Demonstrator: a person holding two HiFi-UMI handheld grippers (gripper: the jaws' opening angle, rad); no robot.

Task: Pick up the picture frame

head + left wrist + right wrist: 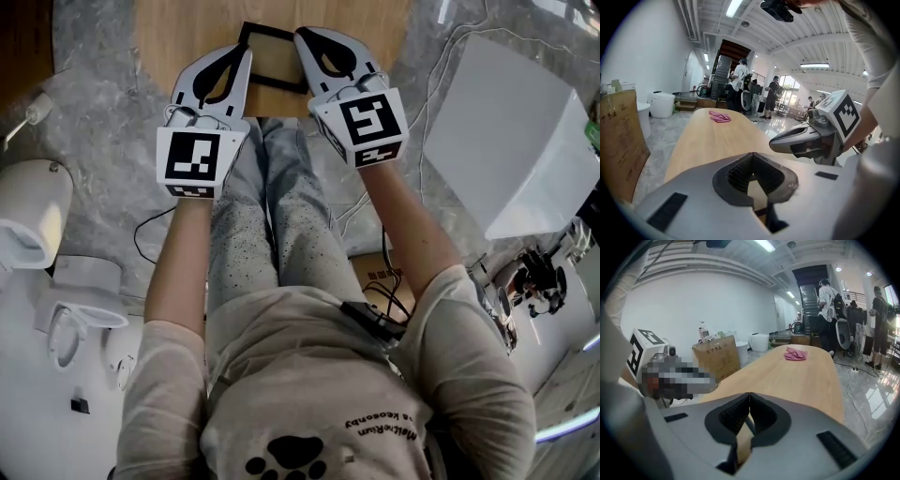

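A picture frame (274, 58) with a black border lies flat at the near end of the wooden table (187, 37), seen in the head view. Both grippers hover over that end, one at each side of the frame. My left gripper (244, 54) is over its left edge and my right gripper (301, 36) over its right edge. In the left gripper view, the left gripper (752, 154) has its jaws shut with nothing between them. The right gripper (749, 393) is likewise shut and empty. The frame's side edges are partly hidden under the jaws.
A pink cloth (720, 117) lies far down the table. A large white box (506, 141) stands at the right and white appliances (37, 216) at the left, with cables (375, 202) on the floor. A cardboard box (717, 357) stands beside the table, and people (740, 86) stand at the far end.
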